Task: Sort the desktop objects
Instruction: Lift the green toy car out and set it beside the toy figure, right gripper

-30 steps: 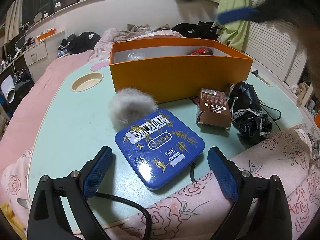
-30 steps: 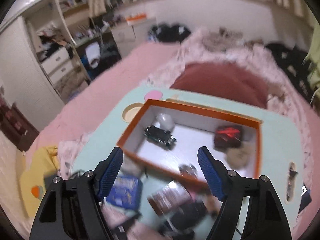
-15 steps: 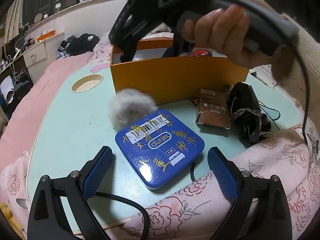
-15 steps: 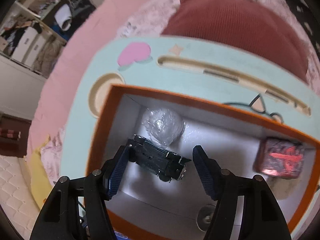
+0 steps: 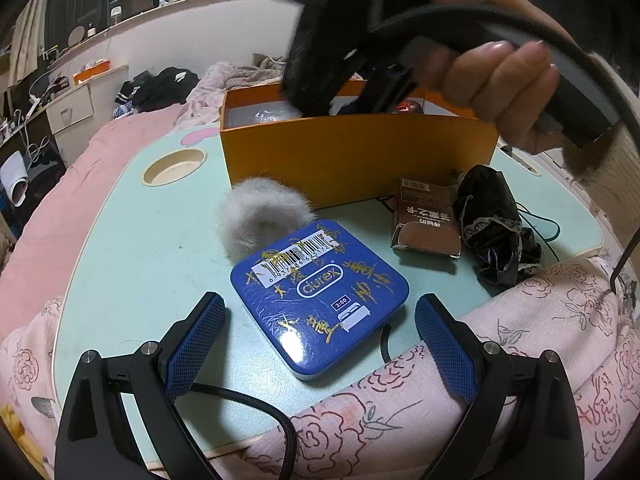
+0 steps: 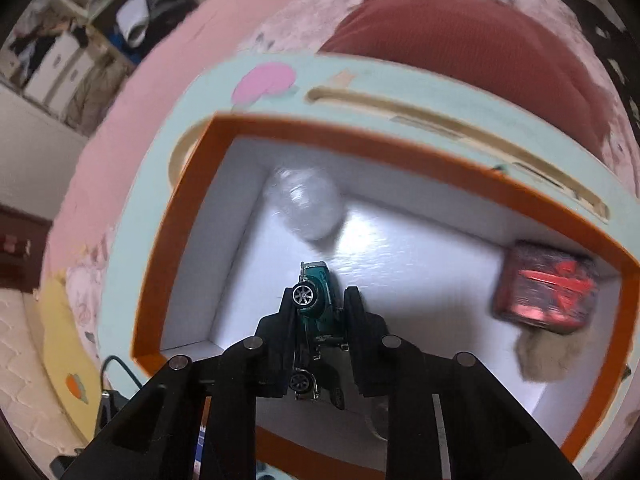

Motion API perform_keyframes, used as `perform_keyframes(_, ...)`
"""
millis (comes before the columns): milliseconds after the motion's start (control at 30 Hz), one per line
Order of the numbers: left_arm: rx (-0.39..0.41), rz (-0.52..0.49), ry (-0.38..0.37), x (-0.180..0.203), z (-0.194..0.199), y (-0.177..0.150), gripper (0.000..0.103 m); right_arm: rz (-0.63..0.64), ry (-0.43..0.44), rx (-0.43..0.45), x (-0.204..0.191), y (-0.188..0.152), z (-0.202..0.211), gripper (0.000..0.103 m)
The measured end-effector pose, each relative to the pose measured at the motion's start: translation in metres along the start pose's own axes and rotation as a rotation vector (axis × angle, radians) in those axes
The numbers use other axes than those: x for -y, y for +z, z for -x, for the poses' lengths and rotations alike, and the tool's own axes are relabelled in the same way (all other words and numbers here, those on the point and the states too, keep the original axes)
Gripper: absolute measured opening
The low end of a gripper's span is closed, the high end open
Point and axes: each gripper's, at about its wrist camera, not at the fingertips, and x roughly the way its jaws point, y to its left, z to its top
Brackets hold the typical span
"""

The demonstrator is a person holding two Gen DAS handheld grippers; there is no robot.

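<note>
My right gripper (image 6: 318,300) is shut on a dark green toy car (image 6: 318,280), held nose-up inside the orange box (image 6: 400,148). The box also holds a crumpled clear ball (image 6: 306,208), a dark red box with red writing (image 6: 548,294) and a beige fluffy puff (image 6: 548,356). In the left wrist view the right gripper's body and the hand holding it hang over the orange box (image 5: 352,156). My left gripper (image 5: 320,332) is open and empty, its fingers either side of a blue tin (image 5: 320,296) on the pale green table (image 5: 132,240).
A grey fluffy puff (image 5: 260,216) lies between the tin and the box. A brown packet (image 5: 426,220) and black lace cloth (image 5: 496,228) lie right of the tin. A black cable (image 5: 248,400) runs under the left gripper. The table has a round cup recess (image 5: 174,162). Pink bedding surrounds it.
My right gripper came down into the orange box and closed on the green toy car, which now stands nose-up between the fingers. My left gripper has not moved.
</note>
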Motion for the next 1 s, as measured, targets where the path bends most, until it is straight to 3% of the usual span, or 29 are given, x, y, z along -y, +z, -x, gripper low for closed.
perform_keyframes(133, 0.0, 0.001, 0.0, 0.0, 0.0, 0.0, 0.096, -0.036, 0.054, 0.169, 0.025, -0.024, 0.07, 0.022)
perform_keyframes(300, 0.0, 0.001, 0.001, 0.0, 0.0, 0.0, 0.096, -0.058, -0.002, 0.338, 0.049, -0.087, 0.14, 0.022)
perform_keyframes(400, 0.0, 0.0, 0.0, 0.0, 0.0, 0.0, 0.096, -0.106, -0.073, 0.365, 0.066, -0.128, 0.144, 0.022)
perform_keyframes(533, -0.001, 0.0, 0.002, 0.0, 0.0, 0.0, 0.096, -0.203, -0.132, 0.291, 0.098, -0.17, 0.102, 0.022)
perform_keyframes(667, -0.002, -0.001, 0.002, 0.001, 0.001, 0.0, 0.096, -0.26, -0.071, 0.236, 0.107, -0.172, 0.064, 0.022)
perform_keyframes(800, -0.002, -0.001, 0.002, 0.001, 0.001, 0.0, 0.096, -0.209, -0.113, 0.318, 0.085, -0.163, 0.059, 0.022)
perform_keyframes(900, -0.002, -0.001, 0.003, 0.001, 0.001, 0.001, 0.096, -0.192, -0.093, 0.381, 0.08, -0.164, 0.062, 0.024)
perform_keyframes(967, -0.002, -0.001, 0.003, 0.001, 0.001, 0.001, 0.096, -0.185, -0.114, 0.433, 0.081, -0.173, 0.069, 0.036)
perform_keyframes(1000, -0.002, -0.001, 0.003, 0.001, 0.0, 0.001, 0.096, -0.17, -0.13, 0.456, 0.082, -0.178, 0.071, 0.047)
